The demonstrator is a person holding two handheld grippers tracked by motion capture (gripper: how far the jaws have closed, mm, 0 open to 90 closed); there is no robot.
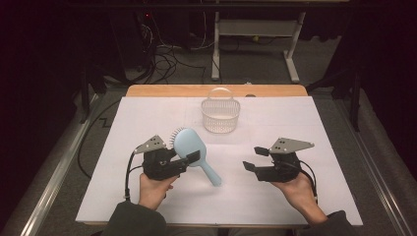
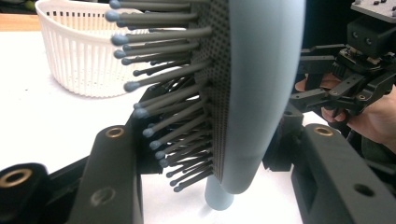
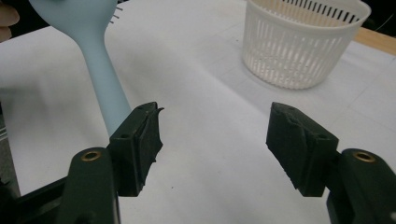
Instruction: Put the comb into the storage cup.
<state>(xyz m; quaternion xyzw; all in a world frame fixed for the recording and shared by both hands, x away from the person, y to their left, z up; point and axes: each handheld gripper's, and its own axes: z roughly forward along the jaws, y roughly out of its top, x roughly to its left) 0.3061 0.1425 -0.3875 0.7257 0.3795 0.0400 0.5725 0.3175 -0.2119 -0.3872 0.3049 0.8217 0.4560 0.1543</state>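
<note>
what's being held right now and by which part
The left gripper is shut on the hairbrush at its head; the right gripper is open, holding nothing.

Hairbrush (image 1: 189,147) on table (image 1: 295,123), left of centre; basket (image 1: 220,115) behind it, toward far edge.

In the left gripper view the hairbrush (image 2: 261,93) runs off the top edge, its handle end hidden below its head. The brush hides the left tool (image 2: 210,154) pads' contact. In the right gripper view the basket (image 3: 299,51) is cropped at the top.
</note>
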